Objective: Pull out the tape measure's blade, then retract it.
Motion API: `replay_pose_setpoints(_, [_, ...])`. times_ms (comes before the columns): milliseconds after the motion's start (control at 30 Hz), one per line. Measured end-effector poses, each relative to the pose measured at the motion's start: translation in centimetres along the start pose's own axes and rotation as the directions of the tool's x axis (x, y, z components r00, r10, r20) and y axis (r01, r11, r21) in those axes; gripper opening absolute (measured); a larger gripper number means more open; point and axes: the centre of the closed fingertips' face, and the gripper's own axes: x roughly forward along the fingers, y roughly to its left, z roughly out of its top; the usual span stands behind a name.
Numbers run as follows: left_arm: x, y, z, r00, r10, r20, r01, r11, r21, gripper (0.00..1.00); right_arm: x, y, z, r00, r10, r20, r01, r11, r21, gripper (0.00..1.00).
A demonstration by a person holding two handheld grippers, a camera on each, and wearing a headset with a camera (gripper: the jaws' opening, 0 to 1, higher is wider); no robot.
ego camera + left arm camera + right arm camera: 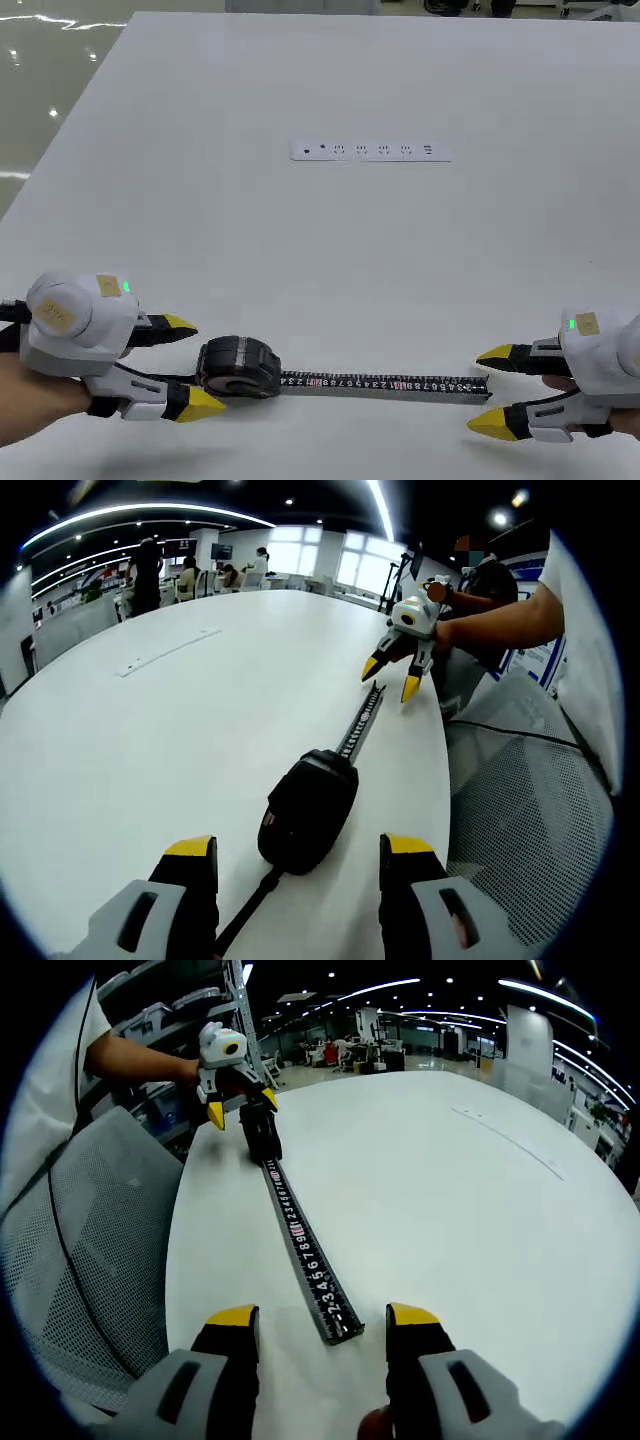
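Observation:
A black tape measure point(238, 367) lies on the white table point(350, 230) near its front edge, also seen in the left gripper view point(308, 808). Its dark numbered blade point(385, 385) is drawn out to the right and lies flat on the table. My left gripper point(192, 364) is open, its yellow-tipped fingers on either side of the case's rear end without touching it. My right gripper point(493, 389) is open just beyond the blade's end hook point(342, 1331), which lies loose between the fingertips point(233, 1318).
A white power strip point(369, 151) lies flat at the table's middle, far from both grippers. A grey mesh chair point(85, 1260) stands close to the table's front edge. People sit at desks in the far background.

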Motion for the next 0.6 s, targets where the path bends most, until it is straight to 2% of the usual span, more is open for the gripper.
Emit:
replay_pose_setpoints(200, [-0.5,0.3,0.1,0.9993,0.031,0.020,-0.030,0.998,-0.047,0.68,-0.4,0.4,0.4,0.9996,-0.027,0.012,0.026,0.999,0.025,0.58])
replay_pose_setpoints(233, [-0.7,0.2,0.3,0.9986,0.039,0.035,-0.037,0.998,-0.059,0.69,-0.6,0.5,0.6,0.9993,-0.033,0.016,0.032,0.999,0.025,0.58])
replay_pose_setpoints(367, [-1.1,0.1,0.2,0.9981,0.051,0.035,-0.048,0.996,-0.071,0.72,-1.0,0.6,1.1,0.9980,-0.055,0.032,0.054,0.998,0.045,0.62])
replay_pose_setpoints(600, [-2.1,0.1,0.4,0.9941,0.088,0.063,-0.080,0.989,-0.123,0.78,-1.3,1.0,1.3,0.9967,-0.072,0.035,0.070,0.996,0.056,0.68])
